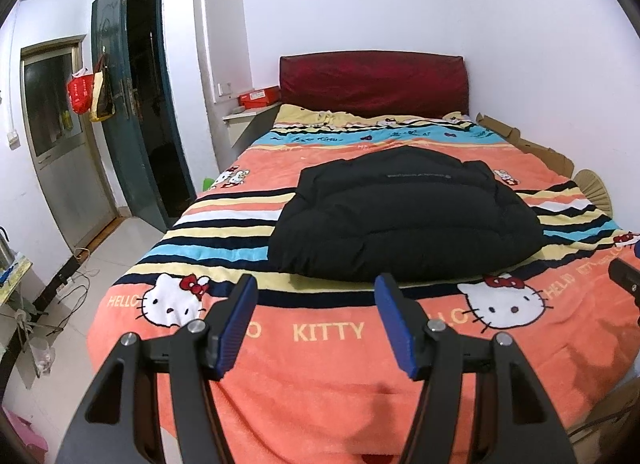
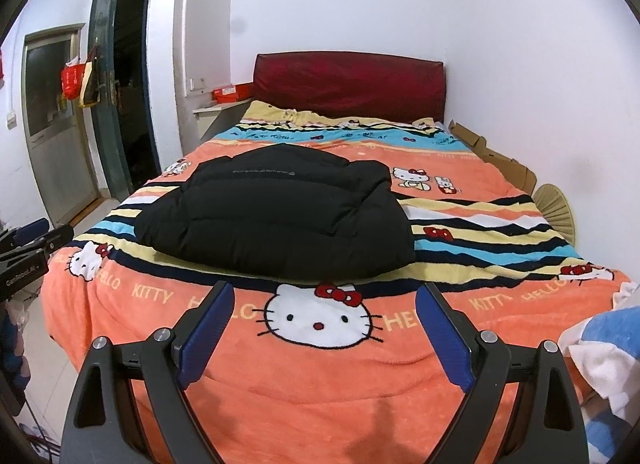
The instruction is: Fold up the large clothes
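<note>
- The black puffer jacket (image 1: 404, 219) lies in a folded, puffy bundle on the bed (image 1: 320, 376), about midway along it over the striped band of the Hello Kitty blanket (image 2: 320, 368), well short of the red headboard (image 1: 372, 81).
- The left tongs (image 1: 316, 322) stand open with nothing between the blue pads, hanging above the foot edge of the bed, apart from the jacket's near hem.
- The right tongs (image 2: 324, 328) stand wider open, likewise empty, above the cat face printed at the foot edge; the jacket's near edge lies just beyond their tips.
- As I judge it, the fold looks largely made and the step in hand is either a last tidy or a clean withdrawal.
- If another fold is wanted, take the near hem at its two corners, one tongs to each, biting deep enough to catch every padded layer.
- Lift both corners together and level; the filling is springy and will likely bulge open if one side leads.
- Keep the pads clear of the fleecy blanket underneath, which could be pinched along with the hem.
</note>
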A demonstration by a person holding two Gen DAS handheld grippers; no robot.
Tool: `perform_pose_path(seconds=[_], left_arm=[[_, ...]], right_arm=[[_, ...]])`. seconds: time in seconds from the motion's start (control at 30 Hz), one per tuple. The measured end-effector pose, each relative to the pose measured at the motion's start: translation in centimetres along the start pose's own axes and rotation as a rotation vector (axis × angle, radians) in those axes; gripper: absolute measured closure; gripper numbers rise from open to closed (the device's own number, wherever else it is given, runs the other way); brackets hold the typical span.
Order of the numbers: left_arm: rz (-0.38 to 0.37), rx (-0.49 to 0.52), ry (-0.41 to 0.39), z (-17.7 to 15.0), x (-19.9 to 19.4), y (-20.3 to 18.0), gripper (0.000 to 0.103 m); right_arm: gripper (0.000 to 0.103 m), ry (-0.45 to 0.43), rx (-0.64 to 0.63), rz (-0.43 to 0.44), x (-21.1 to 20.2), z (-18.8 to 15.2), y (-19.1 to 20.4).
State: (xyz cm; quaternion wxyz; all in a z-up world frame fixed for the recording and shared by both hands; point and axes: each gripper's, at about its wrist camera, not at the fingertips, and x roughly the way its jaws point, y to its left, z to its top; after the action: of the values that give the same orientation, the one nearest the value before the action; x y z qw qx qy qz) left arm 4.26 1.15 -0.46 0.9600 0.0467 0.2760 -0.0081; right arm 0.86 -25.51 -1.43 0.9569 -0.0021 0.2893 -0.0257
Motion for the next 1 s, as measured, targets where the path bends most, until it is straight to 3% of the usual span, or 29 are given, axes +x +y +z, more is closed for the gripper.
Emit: perform_pose_path(seconds=[1.0], left_arm=[[-0.043, 0.007, 0.064, -1.5, 2.8, -0.4, 0.043]], right_arm=[[0.005, 0.035, 0.036, -0.014, 2.2, -1.0, -0.6]])
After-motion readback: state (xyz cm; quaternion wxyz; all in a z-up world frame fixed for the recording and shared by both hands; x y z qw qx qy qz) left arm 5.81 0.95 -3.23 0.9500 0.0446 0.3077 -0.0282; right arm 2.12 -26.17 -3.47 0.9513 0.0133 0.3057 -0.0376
